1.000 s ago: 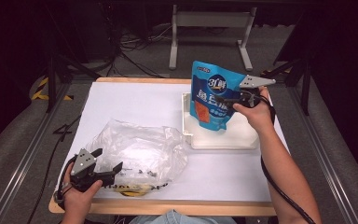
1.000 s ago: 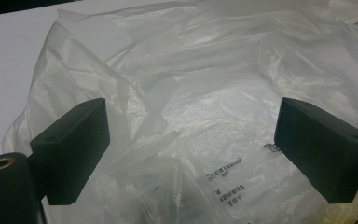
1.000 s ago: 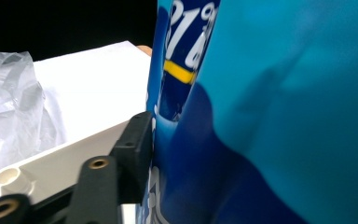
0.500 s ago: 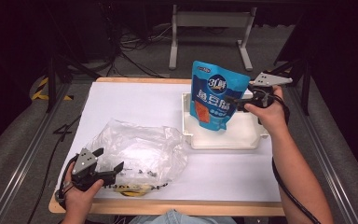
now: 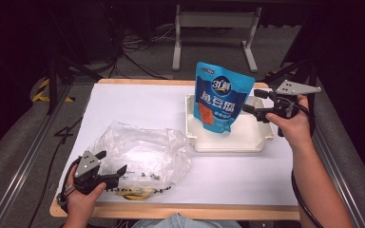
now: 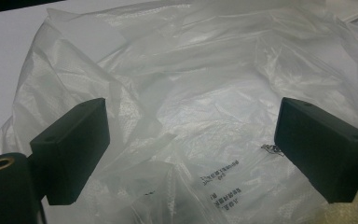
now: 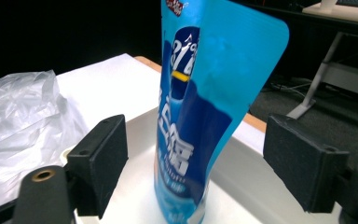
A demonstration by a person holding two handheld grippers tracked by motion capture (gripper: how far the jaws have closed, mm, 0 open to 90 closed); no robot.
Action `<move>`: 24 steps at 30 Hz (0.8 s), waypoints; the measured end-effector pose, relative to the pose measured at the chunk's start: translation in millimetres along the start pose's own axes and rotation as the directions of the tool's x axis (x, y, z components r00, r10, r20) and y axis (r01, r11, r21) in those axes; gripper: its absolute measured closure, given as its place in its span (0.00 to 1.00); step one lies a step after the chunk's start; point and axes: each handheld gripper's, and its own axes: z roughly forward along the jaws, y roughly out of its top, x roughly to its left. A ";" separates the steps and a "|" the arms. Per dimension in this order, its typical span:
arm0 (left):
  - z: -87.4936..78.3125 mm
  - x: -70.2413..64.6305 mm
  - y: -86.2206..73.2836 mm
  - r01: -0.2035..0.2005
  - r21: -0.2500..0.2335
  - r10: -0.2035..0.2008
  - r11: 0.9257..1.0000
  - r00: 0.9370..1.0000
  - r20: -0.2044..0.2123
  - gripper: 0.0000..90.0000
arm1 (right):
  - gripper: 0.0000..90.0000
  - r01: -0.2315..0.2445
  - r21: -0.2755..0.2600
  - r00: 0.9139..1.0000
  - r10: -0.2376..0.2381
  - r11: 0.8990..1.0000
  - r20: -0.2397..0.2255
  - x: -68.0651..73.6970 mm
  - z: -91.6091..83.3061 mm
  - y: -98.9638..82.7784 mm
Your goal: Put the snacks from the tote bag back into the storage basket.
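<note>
While the right gripper (image 5: 255,101) has just been opening, its jaws stand spread at the pouch's right edge, and the right gripper view shows clear gaps between both pads and the pouch (image 7: 200,121). The pouch (image 5: 221,97) stands upright in the white tray (image 5: 228,142) at the table's (image 5: 138,102) far right. The left gripper (image 5: 111,164) rests at the near left, jaws spread, nothing between them, facing the crumpled clear bag (image 6: 205,93) lying just beside the tray.
</note>
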 end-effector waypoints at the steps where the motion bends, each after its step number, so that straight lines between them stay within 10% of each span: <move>1: -0.1 -0.1 0.1 0.000 0.000 0.000 1.000 1.000 0.000 0.12 | 0.24 -0.002 0.004 1.000 0.002 1.000 0.004 2.0 -3.1 -0.5; 24: -0.5 -1.3 0.2 -0.002 -0.001 0.002 1.000 1.000 0.005 0.12 | 0.17 0.010 0.154 0.994 0.007 0.988 -0.111 53.9 -37.8 -20.6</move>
